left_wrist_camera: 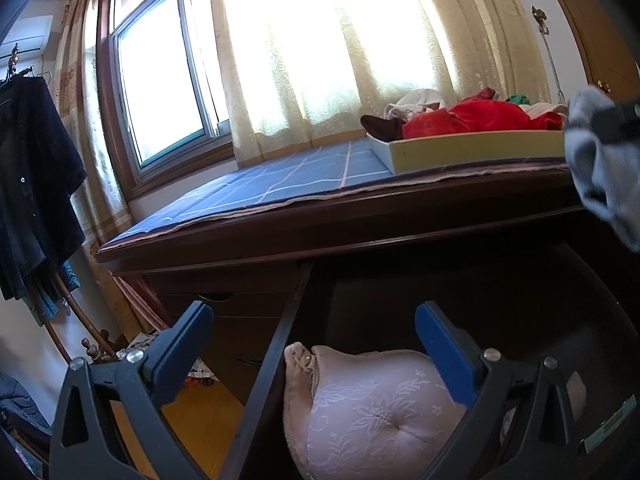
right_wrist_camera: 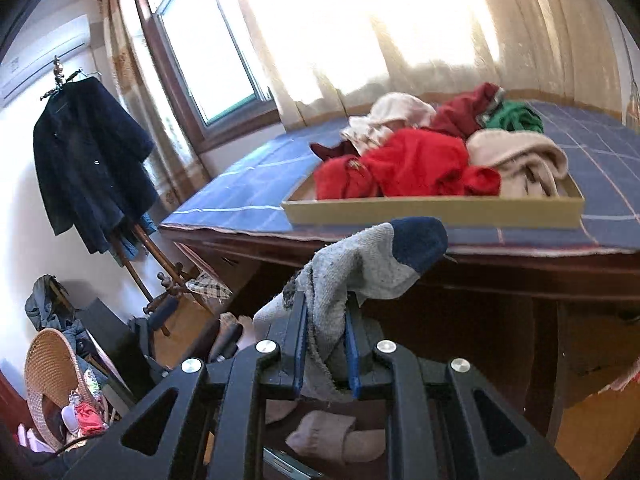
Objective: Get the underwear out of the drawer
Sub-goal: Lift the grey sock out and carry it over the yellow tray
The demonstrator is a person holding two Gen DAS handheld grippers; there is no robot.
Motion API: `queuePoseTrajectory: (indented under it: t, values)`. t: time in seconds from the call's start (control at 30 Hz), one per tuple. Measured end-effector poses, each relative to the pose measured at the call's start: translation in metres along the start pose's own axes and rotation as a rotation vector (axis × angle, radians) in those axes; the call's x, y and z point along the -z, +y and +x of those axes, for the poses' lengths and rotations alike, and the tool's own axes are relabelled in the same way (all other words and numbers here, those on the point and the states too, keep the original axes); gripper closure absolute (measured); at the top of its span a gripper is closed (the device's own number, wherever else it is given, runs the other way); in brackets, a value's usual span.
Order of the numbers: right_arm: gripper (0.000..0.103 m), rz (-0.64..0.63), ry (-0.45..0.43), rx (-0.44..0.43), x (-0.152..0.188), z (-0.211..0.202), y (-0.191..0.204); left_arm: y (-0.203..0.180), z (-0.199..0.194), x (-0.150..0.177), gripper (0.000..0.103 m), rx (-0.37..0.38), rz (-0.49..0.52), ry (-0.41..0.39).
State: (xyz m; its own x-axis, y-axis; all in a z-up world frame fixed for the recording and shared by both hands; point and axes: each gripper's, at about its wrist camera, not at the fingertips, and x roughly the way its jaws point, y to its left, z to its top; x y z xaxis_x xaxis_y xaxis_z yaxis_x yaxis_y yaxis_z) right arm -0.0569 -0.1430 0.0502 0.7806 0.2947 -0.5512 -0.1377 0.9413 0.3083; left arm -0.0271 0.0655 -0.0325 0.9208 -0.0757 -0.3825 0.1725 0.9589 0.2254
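Blue-padded fingers of the right gripper (right_wrist_camera: 326, 340) are pinching tight on a grey sock (right_wrist_camera: 360, 268) with a navy toe, which is hanging raised in front of the dark wooden chest, level with its top edge. Over the open drawer (left_wrist_camera: 276, 344) the left gripper (left_wrist_camera: 316, 344) is standing with its jaws spread wide and nothing between them. A pale pink lace bra (left_wrist_camera: 372, 412) is lying in the drawer just below those jaws, and further pale socks (right_wrist_camera: 332, 436) are showing down beneath the right gripper. On the chest's blue checked cloth (right_wrist_camera: 248, 196) a shallow cardboard tray (right_wrist_camera: 432, 212) is sitting, piled with red (right_wrist_camera: 416, 164), cream, beige and green garments. Behind it, lace curtains (left_wrist_camera: 320, 60) are glowing in front of a bright window (left_wrist_camera: 160, 76). To the left, a dark coat (right_wrist_camera: 88, 152) is hanging on a wooden stand, and a wicker basket (right_wrist_camera: 48, 380) of small items is sitting on the floor.
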Motion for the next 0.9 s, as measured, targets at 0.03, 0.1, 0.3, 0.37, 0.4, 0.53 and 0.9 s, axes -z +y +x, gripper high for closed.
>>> queuePoseTrajectory:
  t: [0.03, 0.1, 0.3, 0.37, 0.4, 0.53, 0.9]
  values:
    - [0.085, -0.005, -0.009, -0.003, -0.003, -0.002, 0.003, 0.000, 0.000, 0.000, 0.000, -0.001, 0.001, 0.000]
    - [0.085, -0.017, -0.022, -0.010, -0.008, -0.004, 0.007, 0.000, 0.000, 0.000, 0.000, -0.001, 0.001, 0.000]
    - [0.085, -0.044, -0.054, -0.039, -0.027, -0.011, 0.021, 0.000, -0.001, 0.000, 0.000, -0.003, 0.006, -0.004]
    - [0.085, -0.060, -0.063, -0.045, -0.034, -0.010, 0.027, -0.001, -0.001, 0.000, 0.000, -0.008, 0.016, -0.008]
    - [0.085, -0.066, -0.066, -0.048, -0.036, -0.010, 0.030, -0.002, -0.001, 0.000, 0.000, -0.009, 0.021, -0.011]
    - [0.085, -0.078, -0.079, -0.061, -0.051, -0.005, 0.038, -0.001, -0.001, 0.000, 0.000, -0.005, 0.018, -0.010]
    - [0.085, -0.005, -0.101, -0.099, -0.118, 0.016, 0.025, 0.000, 0.000, 0.000, 0.000, 0.020, 0.018, 0.004]
